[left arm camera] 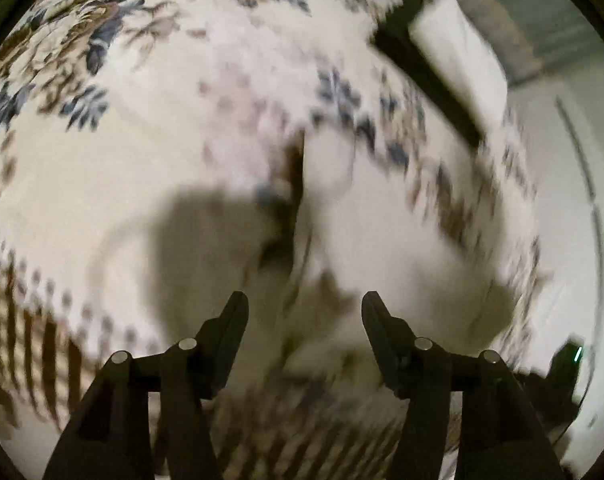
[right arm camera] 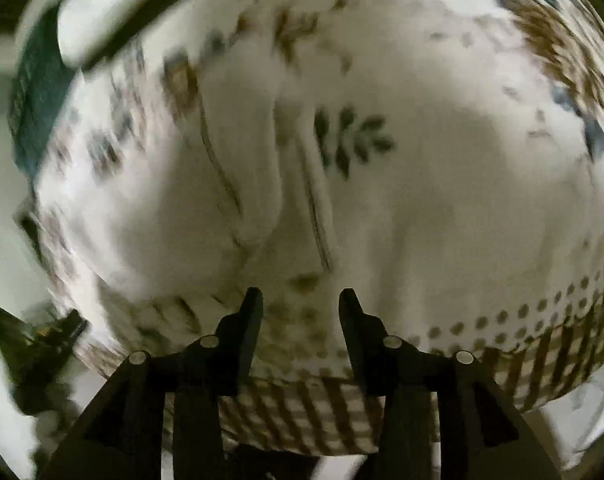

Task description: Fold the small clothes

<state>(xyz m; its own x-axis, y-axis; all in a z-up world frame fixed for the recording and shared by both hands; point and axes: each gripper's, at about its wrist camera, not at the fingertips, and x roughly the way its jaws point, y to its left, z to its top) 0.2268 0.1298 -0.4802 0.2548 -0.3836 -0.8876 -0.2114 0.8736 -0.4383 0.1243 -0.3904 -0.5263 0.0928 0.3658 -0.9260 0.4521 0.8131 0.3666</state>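
Though smeared by motion blur, showed both tools, left and right, parted and empty above white leaf-printed cloth; garment edges unreadable.

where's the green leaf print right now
In the right wrist view, the leaf print sits just above centre on the white garment, beyond the open right gripper and right of a fold.

Rumpled white leaf-print garment, blurred
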